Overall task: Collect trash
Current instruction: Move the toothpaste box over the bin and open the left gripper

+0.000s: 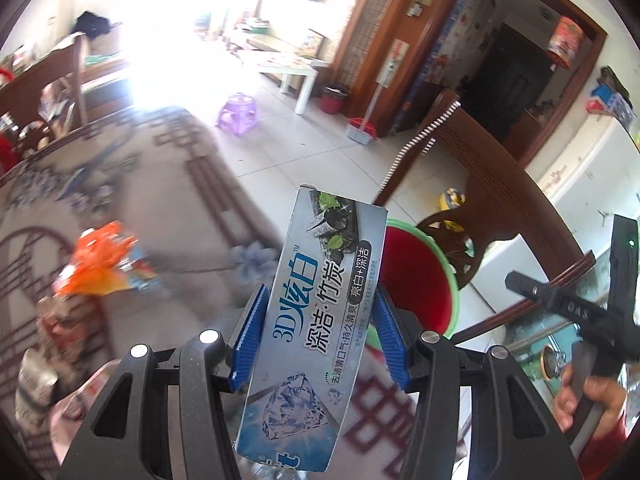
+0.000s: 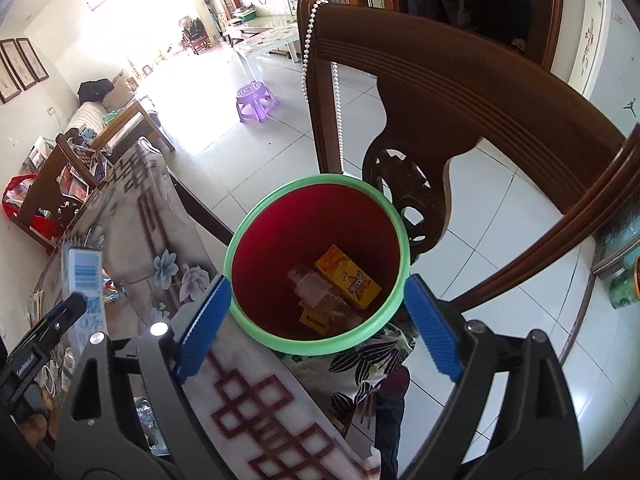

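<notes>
Currently: my left gripper (image 1: 318, 332) clamps a toothpaste box (image 1: 310, 328) mid-length, near the table's edge beside the bin (image 2: 316, 264); light, crushable card. My right gripper (image 2: 316, 320): spread, empty.

Daylit, bright. Blown-out glare from the window (image 1: 160, 8) at upper left in both views. Motion blur across the tablecloth (image 1: 140, 184) in the left wrist view; sharper in the right. Strong fisheye bending and black vignette at every corner.
</notes>
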A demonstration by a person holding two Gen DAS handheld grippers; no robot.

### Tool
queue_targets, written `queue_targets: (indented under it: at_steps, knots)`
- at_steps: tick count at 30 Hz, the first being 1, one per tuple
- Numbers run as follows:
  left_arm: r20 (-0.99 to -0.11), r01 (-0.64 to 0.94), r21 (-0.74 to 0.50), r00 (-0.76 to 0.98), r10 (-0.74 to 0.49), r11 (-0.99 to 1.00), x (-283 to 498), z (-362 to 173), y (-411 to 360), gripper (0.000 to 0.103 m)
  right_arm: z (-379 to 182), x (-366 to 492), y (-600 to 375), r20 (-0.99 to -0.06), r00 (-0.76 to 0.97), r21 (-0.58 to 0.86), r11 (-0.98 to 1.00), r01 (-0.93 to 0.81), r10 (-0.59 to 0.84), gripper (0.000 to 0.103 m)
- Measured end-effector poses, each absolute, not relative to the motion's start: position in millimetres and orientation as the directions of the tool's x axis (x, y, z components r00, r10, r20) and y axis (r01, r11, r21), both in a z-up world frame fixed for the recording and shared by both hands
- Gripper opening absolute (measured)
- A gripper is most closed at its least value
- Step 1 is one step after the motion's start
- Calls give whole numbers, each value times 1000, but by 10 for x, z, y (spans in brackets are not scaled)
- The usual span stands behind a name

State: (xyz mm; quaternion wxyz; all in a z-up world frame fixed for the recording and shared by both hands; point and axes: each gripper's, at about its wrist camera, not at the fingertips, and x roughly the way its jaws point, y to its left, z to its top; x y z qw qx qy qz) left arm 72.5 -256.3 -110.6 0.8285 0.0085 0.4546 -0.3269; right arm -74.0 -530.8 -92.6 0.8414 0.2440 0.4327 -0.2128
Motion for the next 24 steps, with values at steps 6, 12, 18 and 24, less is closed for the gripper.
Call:
queue_targets:
  at_steps: [6, 12, 18, 24]
  knots:
    - [-762, 608, -343, 265, -591, 716, 848, -1237, -3234, 50, -1036, -962, -5447, -850, 502, 226, 750, 621, -160, 87]
    - [-737, 688, -320, 251, -628, 651, 783, -1176, -3786, 50, -1085, -1057, -5521, -861, 485, 230, 731, 643, -156, 87]
    - [-715, 707, -329, 246, -654, 626, 765, -1089, -4052, 50, -1061, -1094, -5526, -856, 493, 235, 730, 642, -158, 87]
    - [-709, 679, -308, 303, -636, 666, 838, -1056, -4090, 81, -1080, -1077, -5483, -859, 489, 229, 744, 628, -149, 87]
